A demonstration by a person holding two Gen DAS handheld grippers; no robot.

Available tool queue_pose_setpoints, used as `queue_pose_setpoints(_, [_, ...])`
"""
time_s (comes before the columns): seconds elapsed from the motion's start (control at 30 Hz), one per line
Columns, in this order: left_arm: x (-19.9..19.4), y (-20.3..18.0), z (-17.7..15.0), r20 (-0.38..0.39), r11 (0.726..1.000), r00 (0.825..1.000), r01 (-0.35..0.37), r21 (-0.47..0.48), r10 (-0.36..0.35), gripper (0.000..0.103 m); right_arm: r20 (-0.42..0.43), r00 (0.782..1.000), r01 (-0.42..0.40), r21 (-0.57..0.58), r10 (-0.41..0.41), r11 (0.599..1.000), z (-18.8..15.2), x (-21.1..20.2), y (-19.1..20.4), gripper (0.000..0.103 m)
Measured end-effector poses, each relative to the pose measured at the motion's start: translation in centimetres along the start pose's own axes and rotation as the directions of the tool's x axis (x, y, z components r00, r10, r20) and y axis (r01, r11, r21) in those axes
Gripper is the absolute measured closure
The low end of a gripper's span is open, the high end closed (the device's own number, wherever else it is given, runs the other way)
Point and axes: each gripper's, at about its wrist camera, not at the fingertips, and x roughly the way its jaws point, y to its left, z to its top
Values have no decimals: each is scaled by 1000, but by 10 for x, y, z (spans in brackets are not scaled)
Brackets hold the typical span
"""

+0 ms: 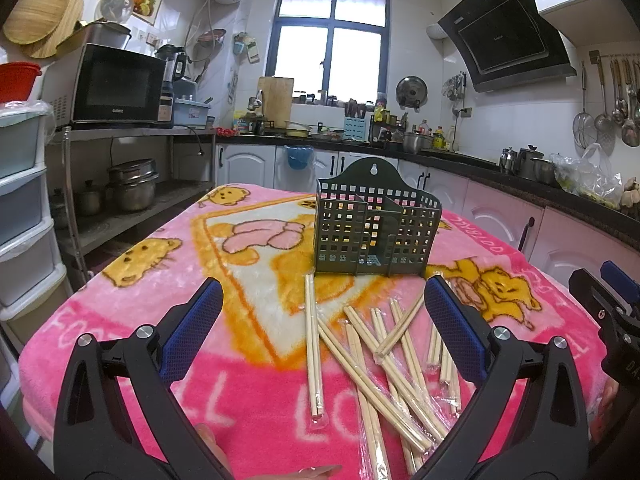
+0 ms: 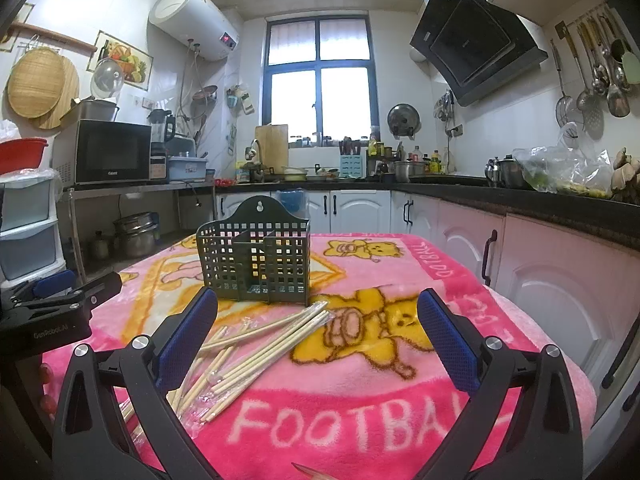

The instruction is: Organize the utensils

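A pink blanket (image 1: 248, 400) with yellow bears covers the counter. On it stands a dark green basket (image 1: 376, 232) full of little square holes. It stands upright, and thin walls split it into parts inside. Nothing can be seen in it.

Just in front of the basket lies a messy pile of chopsticks (image 1: 380, 356). They are pale wood, and each pair sits in a clear plastic sleeve. Some cross over others. One pair (image 1: 314, 344) lies a bit apart on the left side of the pile, pointing at the basket.

The left gripper (image 1: 324, 328) hangs over the pile with its blue pads wide apart. It grasps nothing. Its right pad (image 1: 456, 332) covers part of the chopsticks in this view.

The right gripper (image 2: 318, 336) is also spread wide and grasps nothing. It hangs over a bear picture on the blanket, to the right of the pile. From its camera the chopsticks (image 2: 256, 344) lie low and to the left, with the basket (image 2: 256, 260) behind them. The left gripper (image 2: 60, 296) shows at the left edge of that view.

Behind the counter is a kitchen with a window (image 1: 332, 36), a microwave (image 1: 116, 88) and white cupboards (image 2: 360, 212).
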Motion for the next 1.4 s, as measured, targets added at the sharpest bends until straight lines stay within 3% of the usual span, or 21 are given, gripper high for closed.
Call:
queue_pose_setpoints(0.4, [-1, 2, 2, -4, 1000, 1000, -9, -9, 9, 10, -22, 999, -29, -13, 28, 1000, 1, 4, 5, 6])
queue_pose_setpoints(0.83, [17, 34, 12, -56, 996, 998, -30, -83, 25, 10, -107, 990, -97, -24, 94, 995, 2, 35, 13, 6])
queue_pose_setpoints(1.4, [50, 29, 34, -121, 998, 993, 4, -58, -11, 10, -159, 978, -139, -9, 136, 990, 23, 71, 10, 6])
